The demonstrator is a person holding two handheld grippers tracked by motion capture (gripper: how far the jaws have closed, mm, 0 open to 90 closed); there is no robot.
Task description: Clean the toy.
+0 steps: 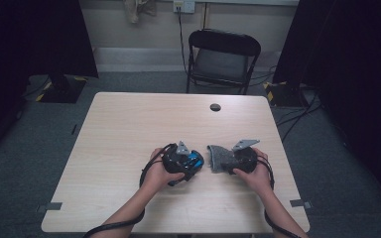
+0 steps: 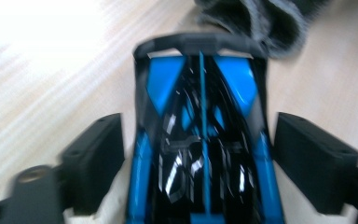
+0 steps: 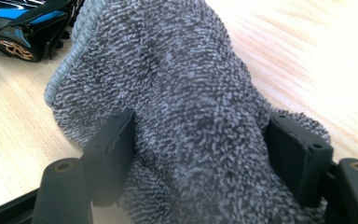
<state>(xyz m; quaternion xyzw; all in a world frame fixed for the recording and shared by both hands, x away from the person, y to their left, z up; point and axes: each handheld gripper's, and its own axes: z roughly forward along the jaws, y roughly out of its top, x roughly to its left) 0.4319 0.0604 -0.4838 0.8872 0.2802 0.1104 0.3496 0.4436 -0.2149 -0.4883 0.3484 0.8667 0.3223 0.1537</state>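
A blue and black toy car (image 2: 200,154) lies on the table between the jaws of my left gripper (image 2: 198,123). A thin gap shows at each side, so the pads do not press on it and the gripper is open. From above, the car (image 1: 195,159) pokes out to the right of the left gripper (image 1: 189,163). My right gripper (image 3: 200,121) is shut on a bunched grey terry cloth (image 3: 177,79), with pads pressed into both sides. The cloth (image 1: 220,158) sits just right of the car, and the right gripper (image 1: 231,162) holds it from the right.
The light wooden table (image 1: 129,129) has a round cable hole (image 1: 215,107) near its far edge. A black folding chair (image 1: 223,54) stands behind the table. Dark curtains and stand bases flank both sides on the grey floor.
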